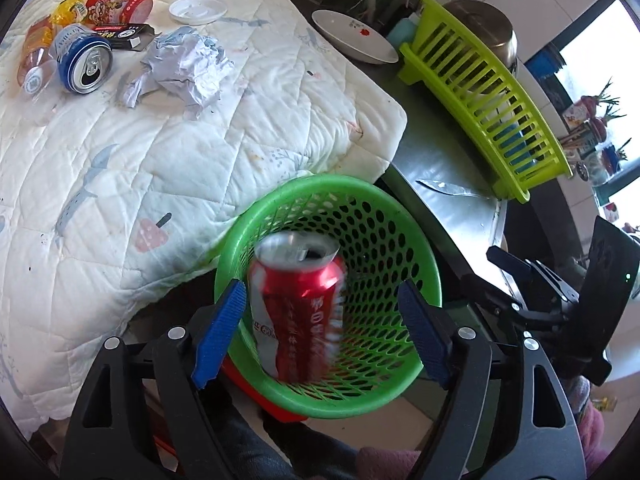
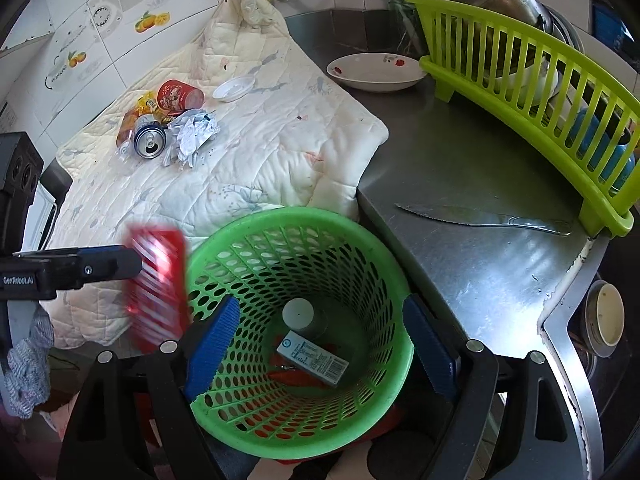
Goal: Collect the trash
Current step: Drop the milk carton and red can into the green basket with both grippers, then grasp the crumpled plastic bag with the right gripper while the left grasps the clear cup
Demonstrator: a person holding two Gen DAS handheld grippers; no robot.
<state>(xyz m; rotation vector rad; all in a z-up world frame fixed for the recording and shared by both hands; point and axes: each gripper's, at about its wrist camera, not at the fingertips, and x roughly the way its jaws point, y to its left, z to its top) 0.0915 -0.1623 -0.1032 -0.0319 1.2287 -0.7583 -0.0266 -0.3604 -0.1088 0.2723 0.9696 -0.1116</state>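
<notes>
Trash here means the red can (image 1: pixel 298 304), blurred and loose between my left gripper (image 1: pixel 320 336)'s spread fingers, right over the green basket (image 1: pixel 400 216), so I judge it is dropping in. My right gripper (image 2: pixel 320 344) hangs released above the basket, holding nothing.

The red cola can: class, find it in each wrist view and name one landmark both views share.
Left wrist view: red cola can low centre, over the green basket, between the open left claw's pads.
Right wrist view: red cola can blurred, lower left, beside the basket.
Shared landmark: the green basket.
</notes>
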